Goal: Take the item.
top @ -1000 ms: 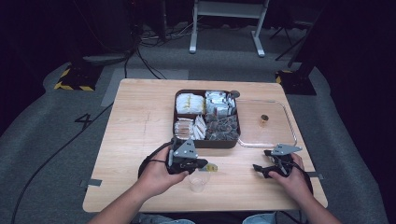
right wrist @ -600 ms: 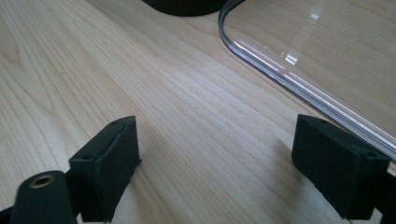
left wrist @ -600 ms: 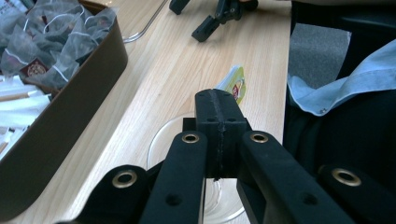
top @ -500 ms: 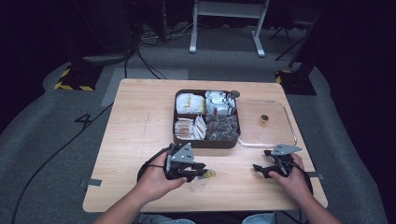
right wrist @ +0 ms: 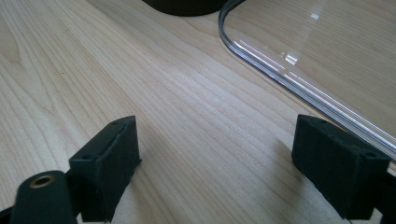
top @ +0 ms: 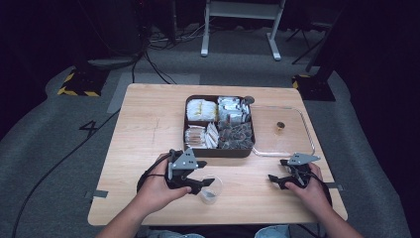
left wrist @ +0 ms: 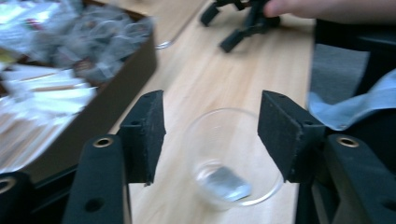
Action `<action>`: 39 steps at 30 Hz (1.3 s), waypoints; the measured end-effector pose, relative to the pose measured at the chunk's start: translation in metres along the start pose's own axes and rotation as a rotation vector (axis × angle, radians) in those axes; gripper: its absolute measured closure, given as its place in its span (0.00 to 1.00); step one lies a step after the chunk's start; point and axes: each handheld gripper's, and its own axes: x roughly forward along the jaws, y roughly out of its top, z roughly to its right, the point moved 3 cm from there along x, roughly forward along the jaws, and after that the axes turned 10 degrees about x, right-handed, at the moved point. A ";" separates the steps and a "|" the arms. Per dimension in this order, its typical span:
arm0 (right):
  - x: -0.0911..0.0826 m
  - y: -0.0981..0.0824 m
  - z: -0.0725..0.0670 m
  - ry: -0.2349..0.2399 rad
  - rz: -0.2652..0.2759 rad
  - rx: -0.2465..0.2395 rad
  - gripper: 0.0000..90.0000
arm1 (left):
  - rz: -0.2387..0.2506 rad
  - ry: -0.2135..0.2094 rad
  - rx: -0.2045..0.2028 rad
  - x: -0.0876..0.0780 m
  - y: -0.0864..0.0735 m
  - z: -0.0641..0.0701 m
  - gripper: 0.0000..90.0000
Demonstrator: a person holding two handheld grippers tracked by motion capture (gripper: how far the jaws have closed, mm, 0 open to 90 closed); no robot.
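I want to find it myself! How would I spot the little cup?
Look at the near edge of the wooden table, in front of the dark compartment box. The clear plastic cup stands by the left gripper, see-through with a small grey thing inside.

left hand-held gripper (top: 205,184) jaws just opening, apart; right hand-held gripper (top: 277,179) jaws wide.

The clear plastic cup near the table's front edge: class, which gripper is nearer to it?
Left. The left gripper has its open jaws either side of the clear plastic cup; the right gripper rests farther right, beside the clear lid.
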 end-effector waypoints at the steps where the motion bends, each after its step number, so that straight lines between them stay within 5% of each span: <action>1: 0.000 0.000 0.000 0.000 0.000 0.000 0.17 | -0.005 0.020 -0.003 -0.002 -0.001 -0.003 0.45; 19: 0.000 0.000 0.000 0.000 0.000 0.000 0.17 | -0.112 0.286 -0.168 -0.047 -0.057 -0.039 0.37; 39: 0.000 0.000 0.000 0.001 0.000 0.001 0.17 | -0.216 0.358 -0.348 -0.059 -0.133 -0.052 0.35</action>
